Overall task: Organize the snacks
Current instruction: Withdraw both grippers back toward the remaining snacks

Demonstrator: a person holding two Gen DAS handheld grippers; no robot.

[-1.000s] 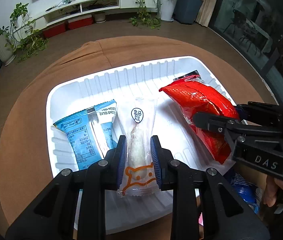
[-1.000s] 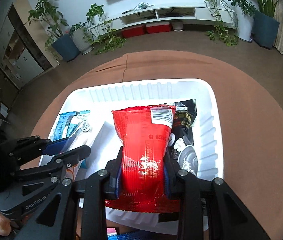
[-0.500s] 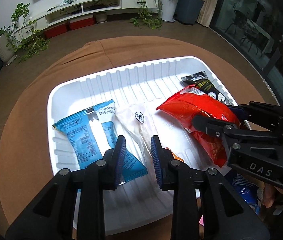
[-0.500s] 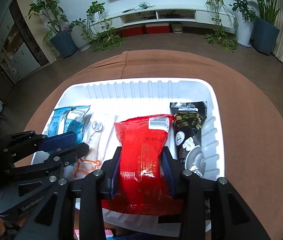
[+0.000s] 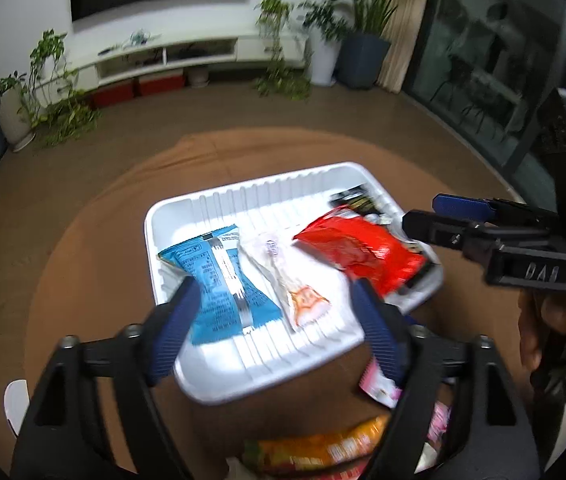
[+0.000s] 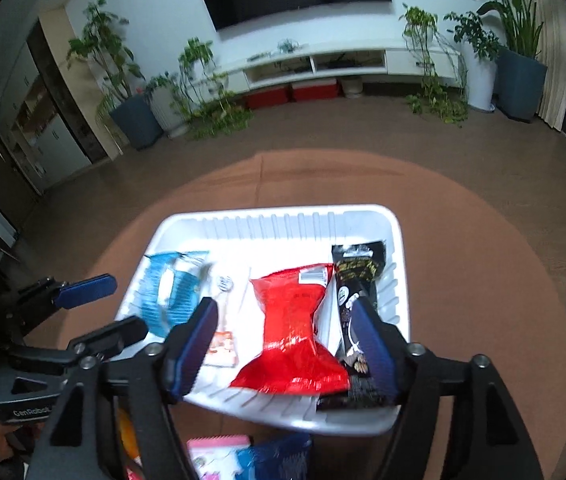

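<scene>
A white ribbed tray (image 5: 203,208) (image 6: 275,220) on the round brown table holds a blue packet (image 5: 219,276) (image 6: 167,288), a clear packet with orange print (image 5: 291,280) (image 6: 223,320), a red bag (image 5: 359,248) (image 6: 295,328) and a black packet (image 5: 357,200) (image 6: 357,288), side by side. My left gripper (image 5: 279,328) is open and empty, above the tray's near edge. My right gripper (image 6: 287,348) is open and empty, above the red bag's near end. Each gripper shows in the other's view.
More snack packets lie on the table in front of the tray: an orange one (image 5: 323,448), a pink one (image 5: 379,384) (image 6: 215,452) and a blue one (image 6: 279,456). A white TV shelf and potted plants stand far behind.
Both grippers opened, let go of the clear packet and the red bag in the tray, and pulled back and up. The tray looks smaller now.
</scene>
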